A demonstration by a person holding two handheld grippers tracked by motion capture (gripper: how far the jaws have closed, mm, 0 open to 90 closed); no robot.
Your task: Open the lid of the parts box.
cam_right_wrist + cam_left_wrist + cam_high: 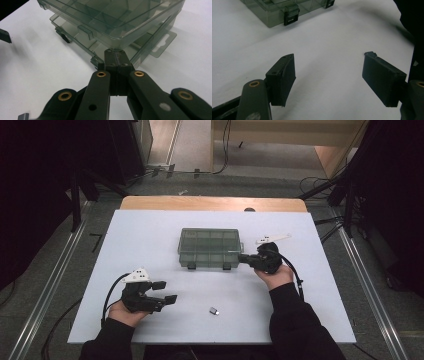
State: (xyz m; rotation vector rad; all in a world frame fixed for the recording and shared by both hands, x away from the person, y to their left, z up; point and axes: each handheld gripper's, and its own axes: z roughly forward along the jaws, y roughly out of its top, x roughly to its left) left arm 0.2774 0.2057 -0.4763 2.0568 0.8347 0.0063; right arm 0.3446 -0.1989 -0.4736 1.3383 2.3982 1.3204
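Your right gripper [117, 61], jaws pressed together, is wedged under the lid edge of the clear compartment box [210, 247] mid-table, so lift at that stiff, slick, light rim while your left gripper [165, 291] idles wide apart.

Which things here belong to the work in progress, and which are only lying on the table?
In the work:
- clear compartment box, lid lifted at one corner
- right claw, shut at that corner

Lying about:
- small grey piece on the white table
- left claw, open, holding nothing
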